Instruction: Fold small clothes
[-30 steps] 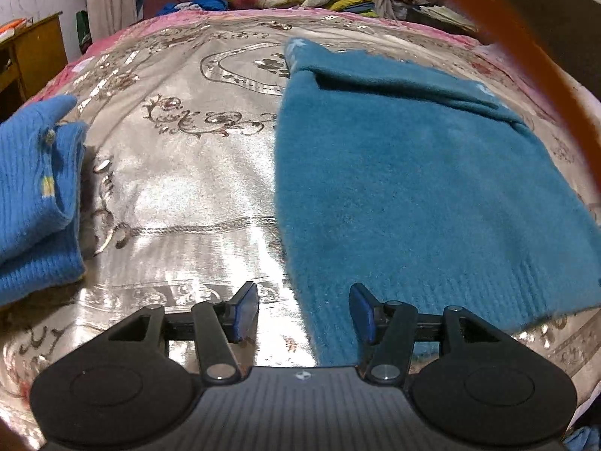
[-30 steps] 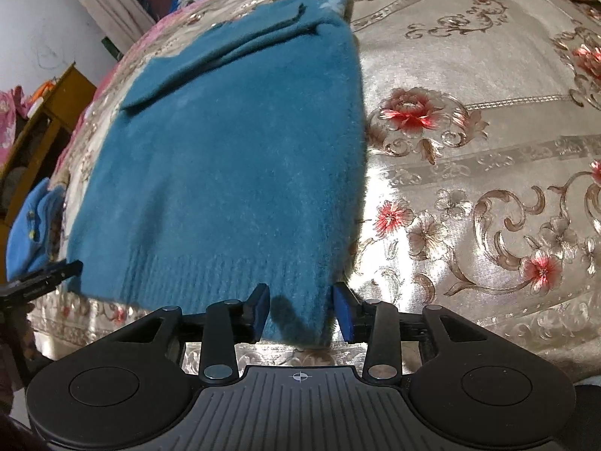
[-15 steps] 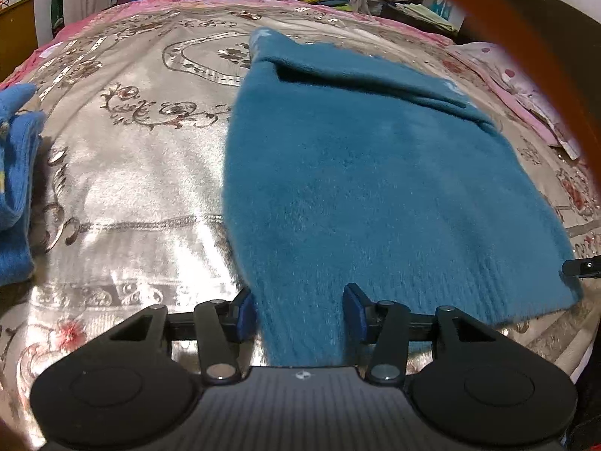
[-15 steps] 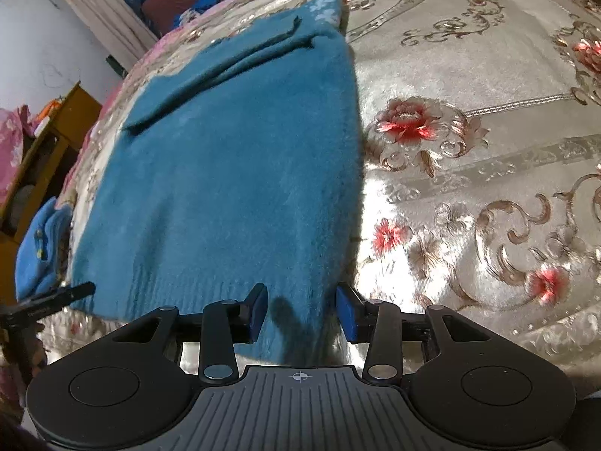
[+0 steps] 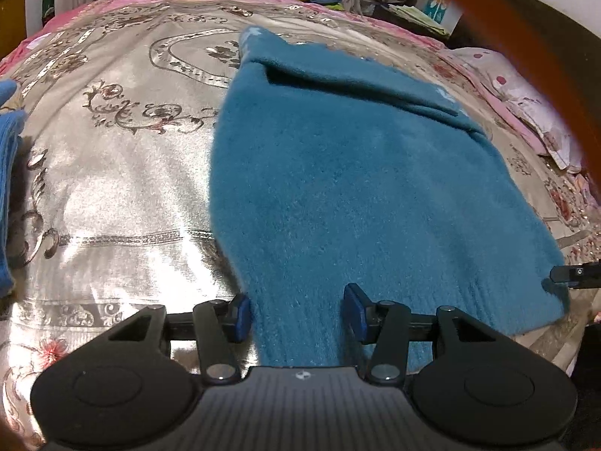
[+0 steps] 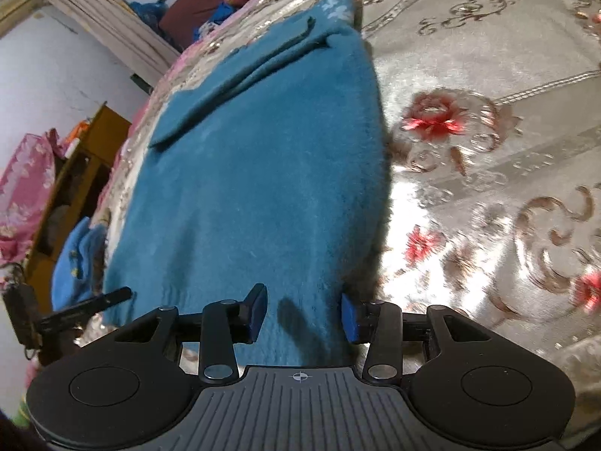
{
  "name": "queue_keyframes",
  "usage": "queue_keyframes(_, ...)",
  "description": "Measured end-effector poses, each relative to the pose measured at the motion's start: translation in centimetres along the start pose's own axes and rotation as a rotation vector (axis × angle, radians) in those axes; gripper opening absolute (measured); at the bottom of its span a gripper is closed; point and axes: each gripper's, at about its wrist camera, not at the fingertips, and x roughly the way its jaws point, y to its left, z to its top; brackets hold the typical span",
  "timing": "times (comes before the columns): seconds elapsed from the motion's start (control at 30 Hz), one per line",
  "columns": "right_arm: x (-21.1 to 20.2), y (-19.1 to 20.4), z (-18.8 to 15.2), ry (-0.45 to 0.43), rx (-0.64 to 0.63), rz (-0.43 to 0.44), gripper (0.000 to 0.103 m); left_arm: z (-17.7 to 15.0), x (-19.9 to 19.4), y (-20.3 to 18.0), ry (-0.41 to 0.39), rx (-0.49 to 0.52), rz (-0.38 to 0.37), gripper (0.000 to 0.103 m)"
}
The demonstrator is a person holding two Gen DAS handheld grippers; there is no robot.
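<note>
While lying flat, teal sweater (image 5: 360, 188) runs lengthwise, hem nearest, neck farthest.

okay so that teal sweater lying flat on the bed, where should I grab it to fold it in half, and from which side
Grip the teal sweater at the two corners of its near ribbed hem, coming in from the near bed edge. It lies flat with sleeves already folded across the far end, so lifting the hem folds it over. The left gripper and right gripper already straddle those corners, though neither looks pinched yet.
</note>
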Motion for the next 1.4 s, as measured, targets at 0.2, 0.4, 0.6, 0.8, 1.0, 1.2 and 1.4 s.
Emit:
queue_keyframes(0.2, 0.5, 0.1, 0.4, 0.012, -0.012, 0.044, 0.041, 0.4, 0.4, 0.5, -0.013, -0.036, -0.042, 0.053)
queue_keyframes(0.4, 1.0, 0.5, 0.9, 0.012, 0.003, 0.08, 0.037, 0.8, 0.2, 0.6, -0.008, -0.046, -0.072, 0.053)
queue_keyframes(0.6, 1.6, -0.2, 1.0, 0.012, 0.035, 0.095, 0.037, 1.5, 1.3, 1.0, -0.001, -0.058, -0.088, 0.053)
queue_keyframes(0.8, 2.0, 0.7, 1.3, 0.013, 0.019, 0.102, 0.032, 1.4, 0.9, 1.0, 0.005, -0.051, -0.067, 0.039)
queue_keyframes(1.0, 2.1, 0.2, 1.3, 0.0, 0.077, 0.138, 0.021, 2.1, 1.0, 1.7, 0.003, -0.105, -0.094, 0.025)
queue_keyframes(1.2, 0.9, 0.9, 2.7, -0.082, 0.129, 0.261, 0.017, 3.6, -0.3, 1.5, -0.084, -0.169, -0.204, 0.023)
queue_keyframes(1.4, 0.0, 1.8, 5.5, -0.177, 0.185, 0.362, 0.016, 7.9, 0.1, 1.0, -0.19, -0.175, -0.26, 0.018)
